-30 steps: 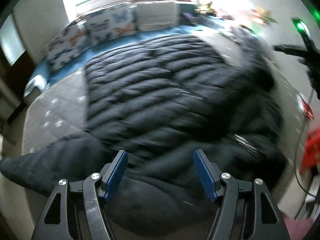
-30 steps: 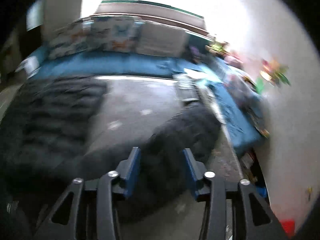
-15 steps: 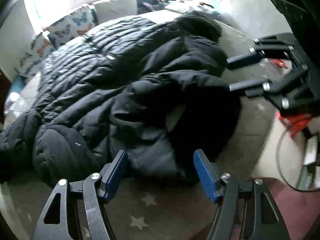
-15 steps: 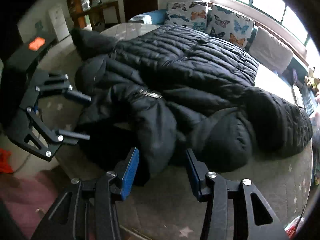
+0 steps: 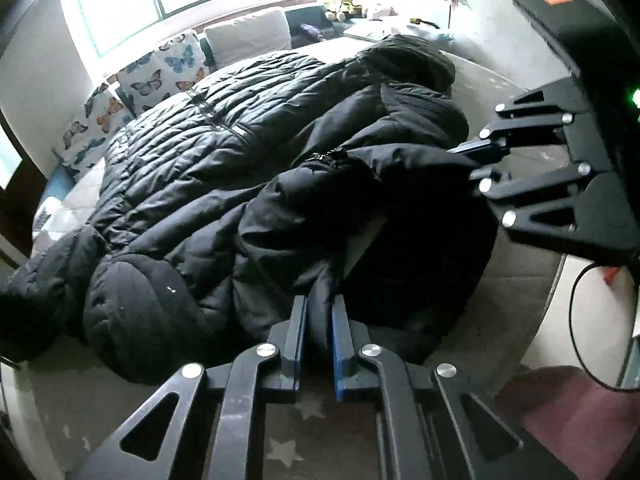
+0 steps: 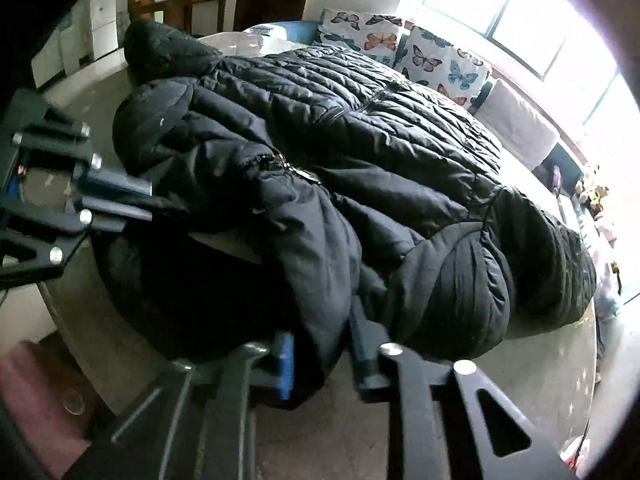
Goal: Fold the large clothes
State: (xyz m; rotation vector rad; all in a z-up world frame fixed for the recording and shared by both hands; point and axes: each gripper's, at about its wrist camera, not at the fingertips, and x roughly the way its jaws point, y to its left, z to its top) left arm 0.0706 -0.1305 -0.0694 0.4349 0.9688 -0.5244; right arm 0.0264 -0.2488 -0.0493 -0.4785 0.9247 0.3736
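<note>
Daylight enters through the windows (image 5: 192, 4), blown out at 11 to 12 o'clock in the left view, 1 to 2 o'clock in the right. Black jacket (image 6: 360, 152) shows sheen on top, deep shadow underneath. Fisheye bending, dark vignette at edges. Right gripper (image 6: 320, 360) motion-blurred.

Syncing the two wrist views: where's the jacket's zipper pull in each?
Left wrist: zipper pull sits just above centre, on the black jacket, left of the right gripper coming in from the right edge.
Right wrist: zipper pull sits left of centre, right of the left gripper coming in from the left edge.
Shared landmark: butterfly pillows behind the jacket, under the window.
</note>
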